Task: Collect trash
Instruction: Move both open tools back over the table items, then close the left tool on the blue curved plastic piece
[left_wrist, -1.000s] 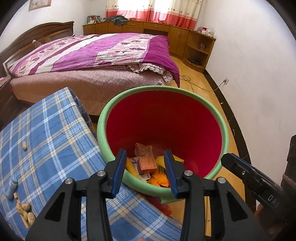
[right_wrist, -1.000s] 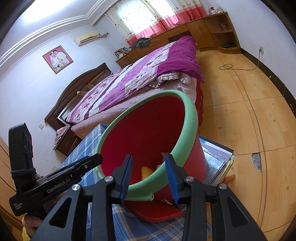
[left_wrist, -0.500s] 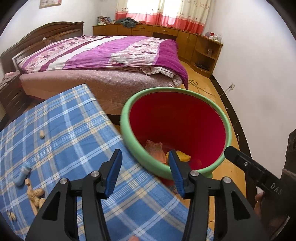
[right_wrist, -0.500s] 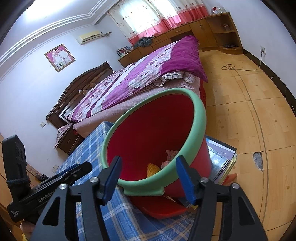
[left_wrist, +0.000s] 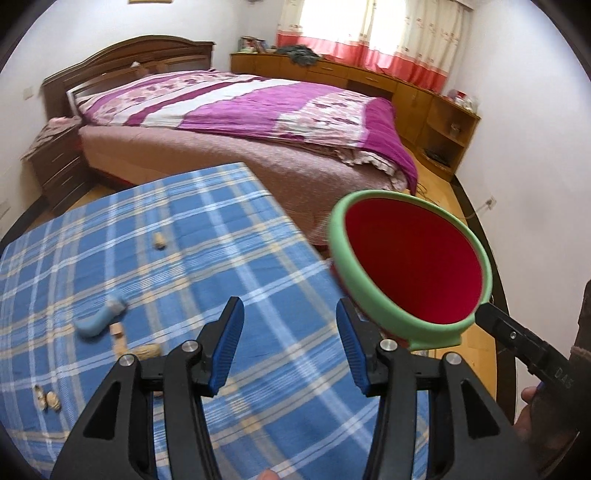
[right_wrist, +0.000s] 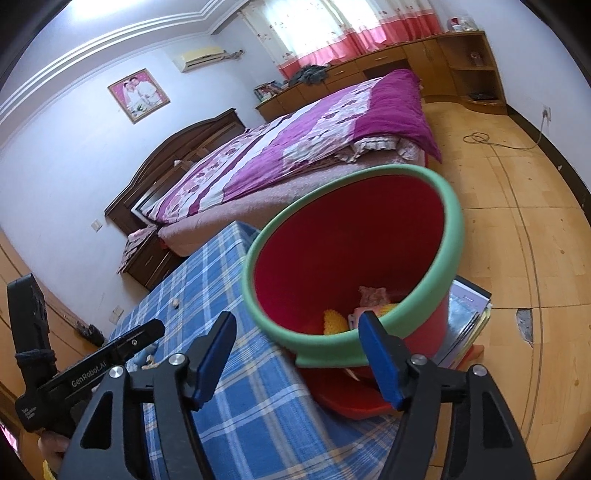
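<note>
The left gripper (left_wrist: 290, 347) hovers above the blue plaid tablecloth (left_wrist: 177, 229), its blue-padded jaws parted about halfway with nothing between them. The right gripper (right_wrist: 299, 354) hangs over the near right corner of the cloth, in front of the red bin (right_wrist: 351, 236); its jaws have just been opening and stand wide, empty.

The bin, red inside with a pale green rim (left_wrist: 391, 314), stands just off the table's right edge, tilted toward the grippers, resting on a stack of papers (right_wrist: 465, 314) on the wooden floor (right_wrist: 517, 221). Yellow and pink scraps (right_wrist: 369, 306) lie at its bottom.

Trash left on the cloth sits to the left: a pale blue tube-like piece (left_wrist: 99, 319) with a small wooden bit (left_wrist: 117, 330) beside it, peanut shells (left_wrist: 146, 350) near the left jaw, two more shells (left_wrist: 46, 400) at the near left edge, and one shell (left_wrist: 159, 242) alone farther back. The middle and far right of the cloth are bare.

Beyond the table's far edge is a bed (left_wrist: 258, 122) with a purple quilt; open floor runs to the right of the bin.
</note>
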